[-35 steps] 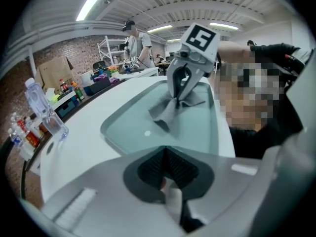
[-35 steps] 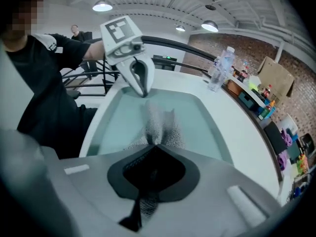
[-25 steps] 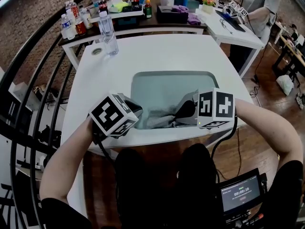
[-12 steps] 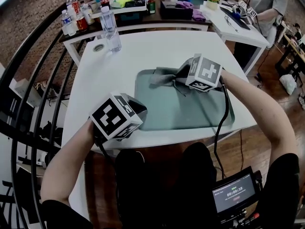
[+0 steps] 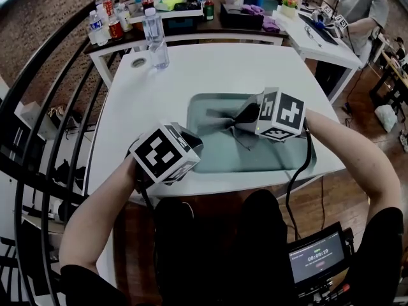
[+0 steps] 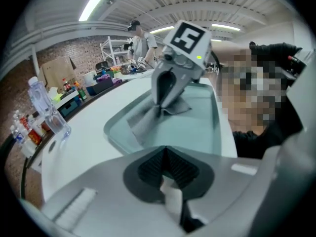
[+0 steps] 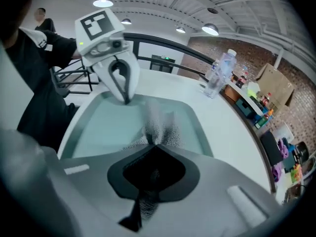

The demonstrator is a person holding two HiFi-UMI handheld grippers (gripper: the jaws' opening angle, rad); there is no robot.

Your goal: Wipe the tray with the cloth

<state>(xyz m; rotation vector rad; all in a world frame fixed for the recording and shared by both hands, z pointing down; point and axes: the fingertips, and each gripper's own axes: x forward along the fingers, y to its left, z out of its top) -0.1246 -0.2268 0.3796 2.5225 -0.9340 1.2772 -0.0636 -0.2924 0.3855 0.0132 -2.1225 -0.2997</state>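
My right gripper (image 7: 153, 171) has its jaws clamped on the grey cloth (image 5: 221, 115), a bunched fold pinched between them. The cloth fans out leftwards from the pinch and lies on the far half of the teal tray (image 5: 255, 159), which sits on the white table (image 5: 150, 101) just in front of me. My left gripper (image 6: 168, 177) is fully closed. Its tips are down at the tray's near left corner, but I cannot tell whether they grip the rim. A water bottle (image 5: 155, 32) stands at the table's far left, well apart from the tray.
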